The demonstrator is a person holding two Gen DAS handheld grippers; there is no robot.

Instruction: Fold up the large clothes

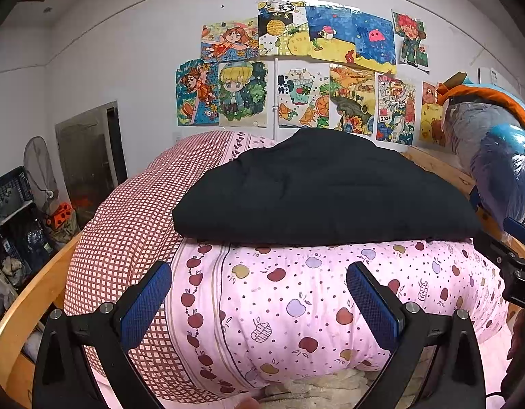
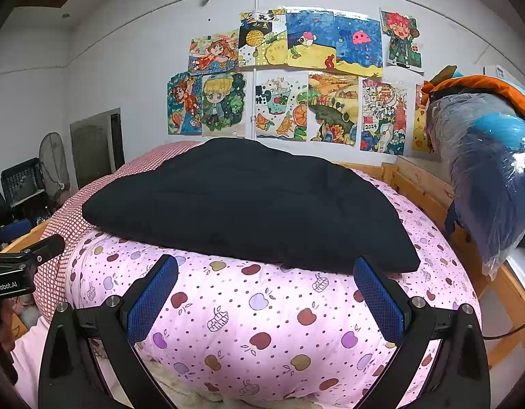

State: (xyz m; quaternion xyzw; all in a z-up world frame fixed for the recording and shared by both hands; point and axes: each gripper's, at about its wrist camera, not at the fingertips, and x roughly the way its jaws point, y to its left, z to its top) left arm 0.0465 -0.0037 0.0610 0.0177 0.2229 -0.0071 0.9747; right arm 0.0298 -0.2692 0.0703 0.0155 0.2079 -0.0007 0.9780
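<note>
While both grippers hover near the front of a bed, a large black garment lies folded into a thick, flat bundle on top of a rolled pink quilt printed with red, yellow and purple apples. Its cloth is matt and dark, with faint creases across the top; the near edge is a straight, rounded fold, and the far side narrows to a low peak. In the right wrist view the folded black garment sits slightly tilted, its right near corner overhanging the curve of the quilt.

Seen from its own camera, the left gripper has its two blue-padded fingers spread wide apart, with nothing between them; it is just short of the quilt and below the garment's near edge. Likewise the right gripper stands wide open and empty, its right pad close to the garment's overhanging corner.

Left of the quilt lies a red and white checked cover. A pale wooden bed frame runs along the right and far sides. On the far white wall hang many bright children's drawings. At the right, a blue and orange bundle in clear plastic rests on the frame. A dark crate and a standing fan are at the far left
</note>
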